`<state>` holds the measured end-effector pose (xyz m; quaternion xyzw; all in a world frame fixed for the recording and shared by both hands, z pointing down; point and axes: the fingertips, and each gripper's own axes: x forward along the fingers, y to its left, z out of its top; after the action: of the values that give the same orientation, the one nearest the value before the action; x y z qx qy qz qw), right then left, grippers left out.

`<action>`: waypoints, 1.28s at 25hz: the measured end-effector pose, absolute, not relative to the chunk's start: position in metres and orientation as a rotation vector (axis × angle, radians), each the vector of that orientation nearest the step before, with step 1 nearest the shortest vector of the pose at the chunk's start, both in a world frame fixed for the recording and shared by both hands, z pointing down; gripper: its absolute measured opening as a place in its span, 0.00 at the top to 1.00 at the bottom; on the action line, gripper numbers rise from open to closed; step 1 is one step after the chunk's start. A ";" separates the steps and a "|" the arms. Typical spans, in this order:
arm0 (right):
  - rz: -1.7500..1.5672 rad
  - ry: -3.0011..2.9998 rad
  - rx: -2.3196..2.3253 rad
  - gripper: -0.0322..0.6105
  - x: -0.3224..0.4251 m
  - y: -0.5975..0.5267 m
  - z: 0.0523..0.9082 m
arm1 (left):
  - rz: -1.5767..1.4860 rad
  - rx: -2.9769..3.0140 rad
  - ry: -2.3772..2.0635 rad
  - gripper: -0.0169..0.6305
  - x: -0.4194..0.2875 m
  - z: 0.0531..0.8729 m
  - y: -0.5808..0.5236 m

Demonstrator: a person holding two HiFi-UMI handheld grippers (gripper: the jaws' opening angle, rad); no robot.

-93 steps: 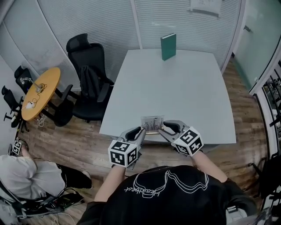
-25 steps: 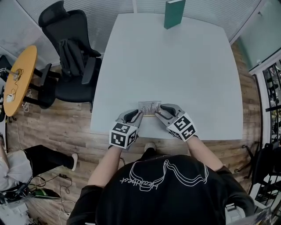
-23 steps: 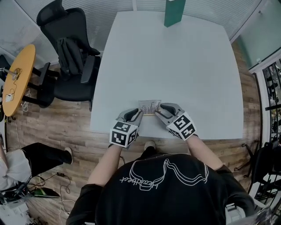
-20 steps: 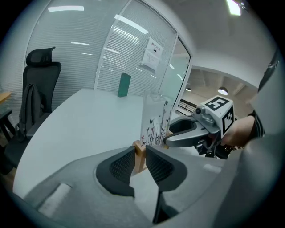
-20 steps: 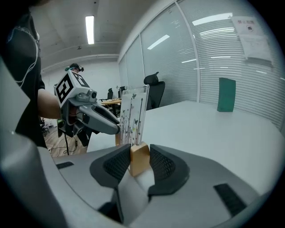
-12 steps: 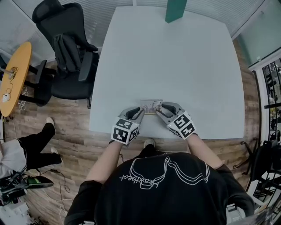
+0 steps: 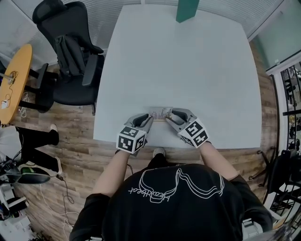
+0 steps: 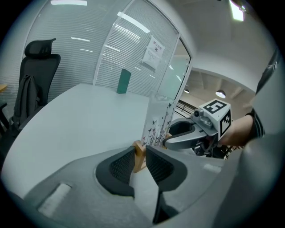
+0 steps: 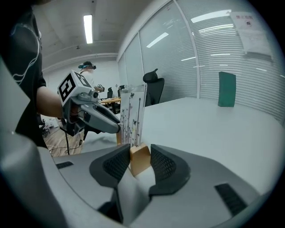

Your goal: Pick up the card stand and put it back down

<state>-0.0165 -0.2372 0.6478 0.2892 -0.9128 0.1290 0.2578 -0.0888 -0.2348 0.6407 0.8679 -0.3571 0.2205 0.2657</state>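
Left gripper (image 8: 139, 155) clamps the card stand (image 8: 156, 119) by its wooden base; right gripper (image 9: 140, 156) jaws are opening around the base's opposite end.

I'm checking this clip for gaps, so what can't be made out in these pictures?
Print on the clear acrylic card stand with wooden base: too small in the head view.
Green upright book: top cut off by the head view's upper edge.
Paper notice on the glass wall: text too small in the left gripper view.
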 end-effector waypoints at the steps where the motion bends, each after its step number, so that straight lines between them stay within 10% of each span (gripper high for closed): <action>1: 0.363 -2.488 0.784 0.72 -0.017 -0.238 0.646 | 0.580 2.337 -0.963 0.85 -0.089 0.640 -0.235; 13: 0.483 -2.607 0.877 0.60 0.004 -0.233 0.608 | 0.437 2.273 -1.073 0.72 -0.099 0.613 -0.223; 32: 0.485 -2.996 0.703 0.93 0.031 -0.074 0.444 | 0.018 2.408 -0.997 0.75 -0.035 0.447 -0.060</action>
<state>0.0307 -0.0741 0.4441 0.2257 -0.9616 0.1556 0.0129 -0.0353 -0.0595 0.4470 0.8909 -0.3691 0.0065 0.2646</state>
